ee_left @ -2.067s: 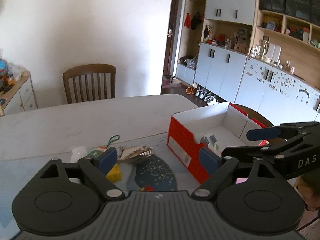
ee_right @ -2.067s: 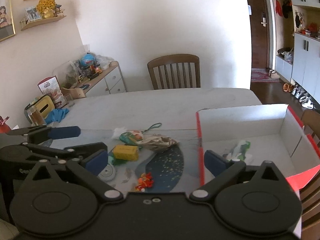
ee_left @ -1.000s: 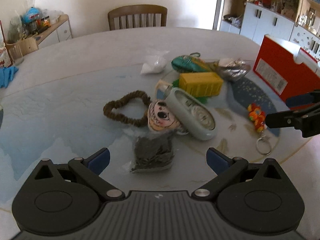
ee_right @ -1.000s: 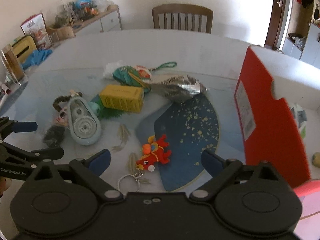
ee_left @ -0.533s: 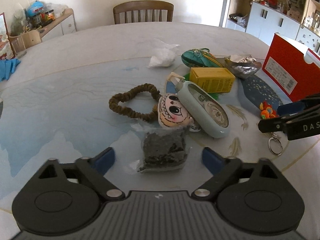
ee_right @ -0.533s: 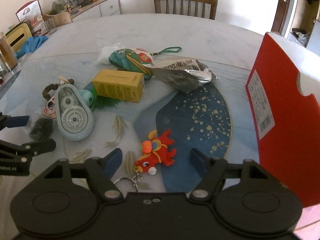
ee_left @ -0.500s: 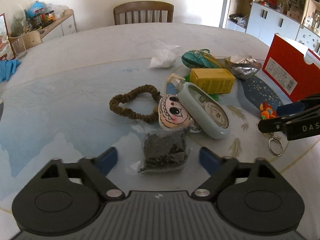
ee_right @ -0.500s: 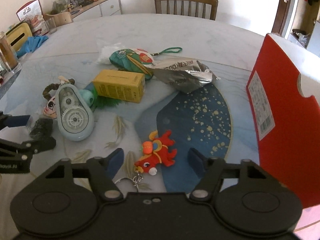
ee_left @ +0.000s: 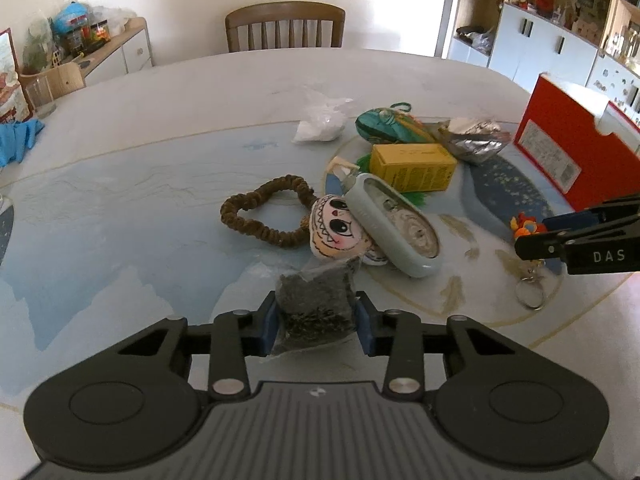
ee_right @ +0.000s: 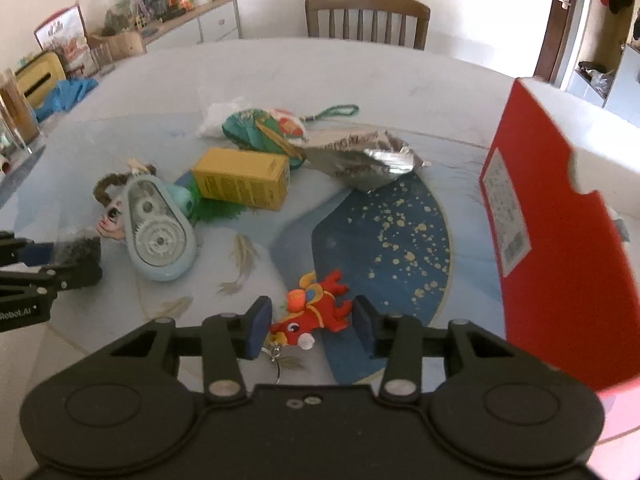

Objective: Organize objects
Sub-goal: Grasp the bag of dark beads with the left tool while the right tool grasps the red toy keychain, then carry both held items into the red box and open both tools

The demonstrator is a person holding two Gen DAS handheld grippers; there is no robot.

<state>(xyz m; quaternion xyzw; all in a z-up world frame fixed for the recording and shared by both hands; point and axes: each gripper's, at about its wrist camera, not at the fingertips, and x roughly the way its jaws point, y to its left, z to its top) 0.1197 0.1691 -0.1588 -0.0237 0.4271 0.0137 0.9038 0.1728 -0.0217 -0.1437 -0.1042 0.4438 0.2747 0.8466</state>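
A small clear bag of dark bits (ee_left: 314,300) lies on the table in front of a doll-face plush (ee_left: 336,228). My left gripper (ee_left: 316,320) is closing on it, and both blue pads touch the bag's sides. A red toy keychain (ee_right: 316,312) lies on the blue patterned mat (ee_right: 380,232). My right gripper (ee_right: 308,328) has closed on it, one pad at the head and one at the tail. The open red box (ee_right: 540,220) stands to the right. In the left wrist view the right gripper (ee_left: 548,234) sits beside the toy (ee_left: 524,226), above its key ring (ee_left: 530,300).
Near the plush lie a pale blue tape dispenser (ee_left: 396,228) and a brown scrunchie (ee_left: 260,216). Behind them are a yellow box (ee_left: 412,166), a green pouch (ee_left: 388,124), a silver foil pack (ee_left: 476,140) and a white bag (ee_left: 320,128). A wooden chair (ee_left: 284,26) stands at the far edge.
Both grippers came down from a raised view to the table. The left jaws then closed around the bag of dark bits, and the right jaws closed around the red toy.
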